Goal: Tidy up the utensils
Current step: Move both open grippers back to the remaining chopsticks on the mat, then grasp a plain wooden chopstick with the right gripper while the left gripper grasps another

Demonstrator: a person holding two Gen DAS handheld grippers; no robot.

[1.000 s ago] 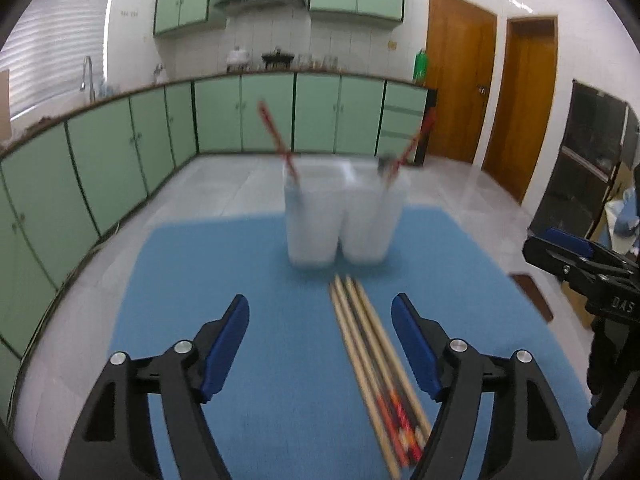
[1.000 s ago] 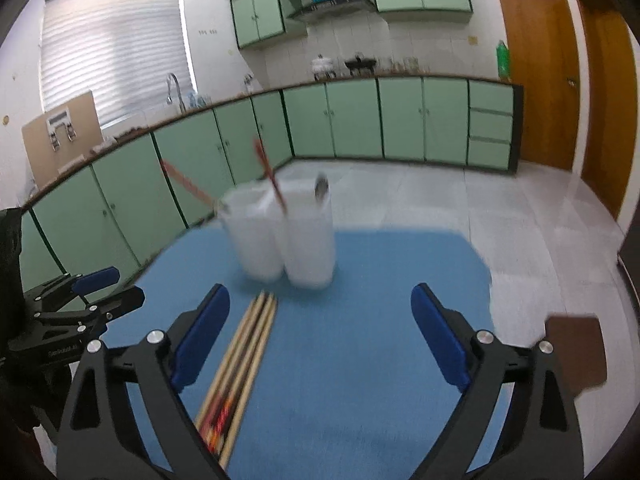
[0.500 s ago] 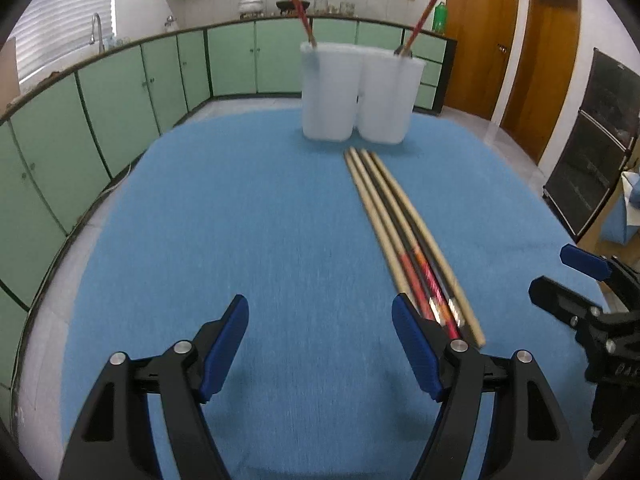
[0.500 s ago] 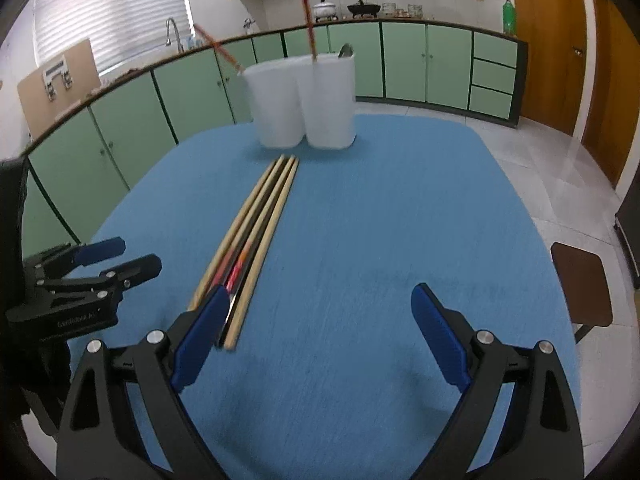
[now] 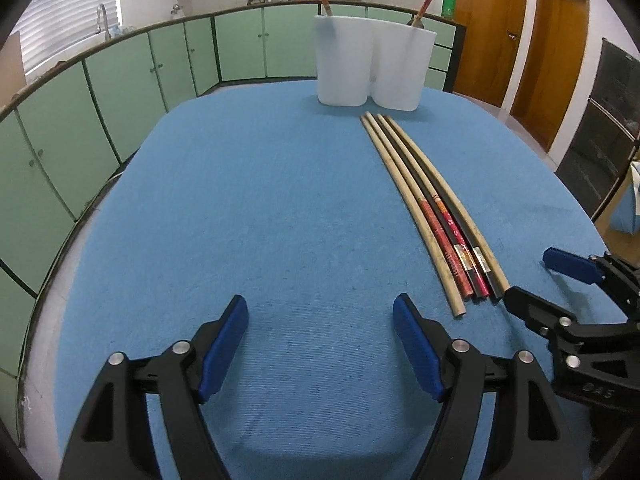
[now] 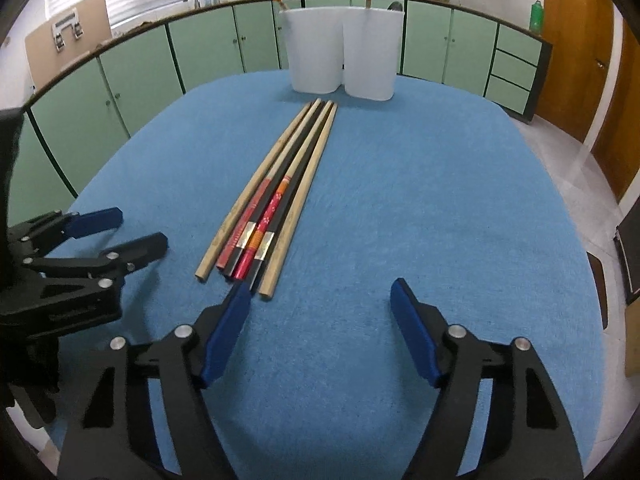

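Several chopsticks lie side by side on the blue cloth, some plain wood, some red and black; they also show in the right wrist view. Two white holder cups stand at the far end, each with a red utensil handle sticking out, and also show in the right wrist view. My left gripper is open and empty, low over the cloth left of the chopstick ends. My right gripper is open and empty, its left finger just short of the chopstick ends.
The blue cloth covers a round table. Green kitchen cabinets curve behind on the left. Wooden doors stand at the right. A brown stool sits beside the table's right edge.
Both grippers have pulled back from the cups toward the near side of the table and lowered. The chopsticks now lie fully in view ahead of both.
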